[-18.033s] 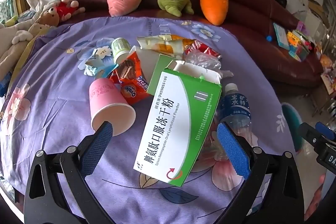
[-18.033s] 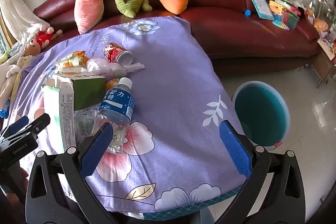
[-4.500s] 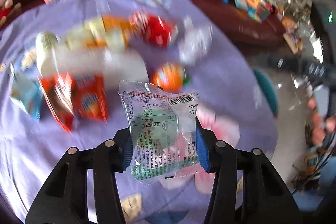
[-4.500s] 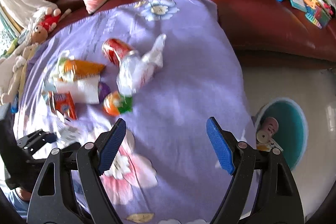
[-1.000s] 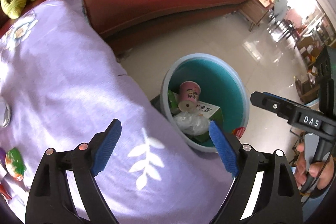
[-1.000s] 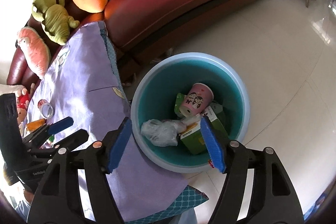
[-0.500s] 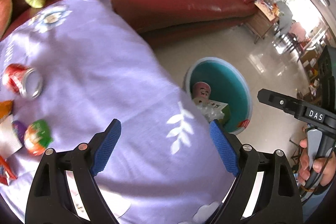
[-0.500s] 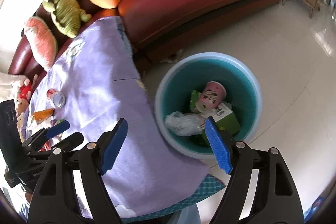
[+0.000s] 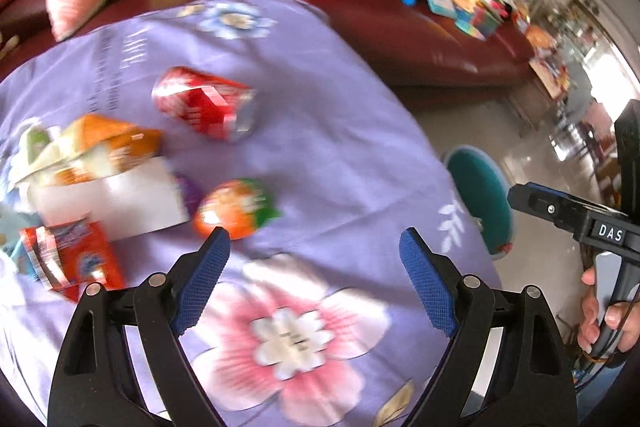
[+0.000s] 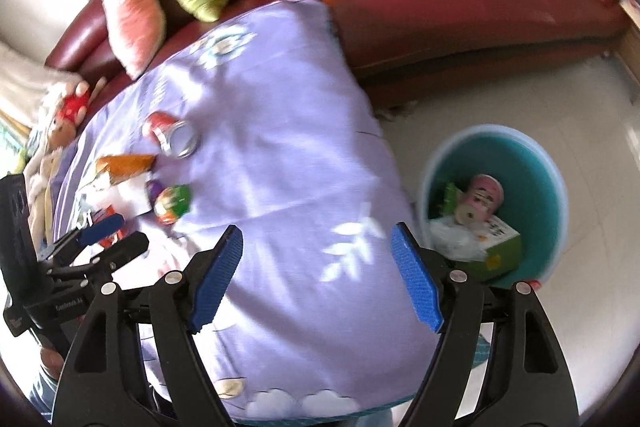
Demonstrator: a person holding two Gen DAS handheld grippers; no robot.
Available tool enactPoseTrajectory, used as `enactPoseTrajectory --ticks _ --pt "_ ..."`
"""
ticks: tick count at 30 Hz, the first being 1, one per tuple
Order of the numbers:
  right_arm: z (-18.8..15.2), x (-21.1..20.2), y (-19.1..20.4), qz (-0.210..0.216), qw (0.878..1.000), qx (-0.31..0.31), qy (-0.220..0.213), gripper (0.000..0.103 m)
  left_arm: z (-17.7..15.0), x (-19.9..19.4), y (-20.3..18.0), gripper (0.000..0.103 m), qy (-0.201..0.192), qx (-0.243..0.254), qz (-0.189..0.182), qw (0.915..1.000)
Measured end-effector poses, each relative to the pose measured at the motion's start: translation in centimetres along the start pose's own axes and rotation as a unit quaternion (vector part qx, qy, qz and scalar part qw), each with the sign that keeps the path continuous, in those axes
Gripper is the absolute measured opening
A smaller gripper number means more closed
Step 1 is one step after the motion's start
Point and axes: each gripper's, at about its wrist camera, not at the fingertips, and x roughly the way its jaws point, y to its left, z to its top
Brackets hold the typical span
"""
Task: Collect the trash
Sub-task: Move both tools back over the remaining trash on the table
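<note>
My left gripper (image 9: pixel 314 275) hangs over the purple flowered cloth (image 9: pixel 320 155) with its blue pads spread wide and nothing between them. My right gripper (image 10: pixel 316 277) is also empty; its jaws have just been opening, and only cloth shows in the gap. From the left wrist view the remaining trash sits from about nine to twelve o'clock of my left fingertips: a round orange-and-green wrapper (image 9: pixel 236 209) just beyond the left pad, a white paper (image 9: pixel 108 199) beside it at ten o'clock, a red snack packet (image 9: pixel 70 259) at nine o'clock, an orange packet (image 9: pixel 112 143) farther out, and a red can (image 9: pixel 206 103) lying on its side at eleven o'clock. The teal bin (image 10: pixel 494 203) stands on the floor off the cloth's edge, at about two o'clock of my right fingertips, already holding a pink cup (image 10: pixel 482 197), a green box (image 10: pixel 498 241) and a clear bag (image 10: pixel 454 237).
</note>
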Motion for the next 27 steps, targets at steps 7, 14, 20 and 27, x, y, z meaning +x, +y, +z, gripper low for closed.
enactPoseTrajectory --ticks 7,14,20,27 --pt "0.6 1.2 6.2 0.000 0.998 -0.061 0.018 0.073 -1.1 -3.3 6.2 0.087 -0.025 -0.043 0.020 0.9986" --pt "0.6 2.9 11.6 -0.005 0.991 -0.126 0.040 0.073 -3.0 -5.2 12.8 0.088 -0.043 -0.094 0.050 0.9934" --pt "0.6 4.6 15.1 -0.003 0.985 -0.161 0.059 0.073 -5.0 -3.6 16.8 0.088 -0.022 -0.137 0.063 0.9883" --pt "0.3 6.5 17.6 -0.007 0.980 -0.185 0.079 0.073 -5.2 -1.2 18.3 0.088 -0.013 -0.156 0.057 0.9860"
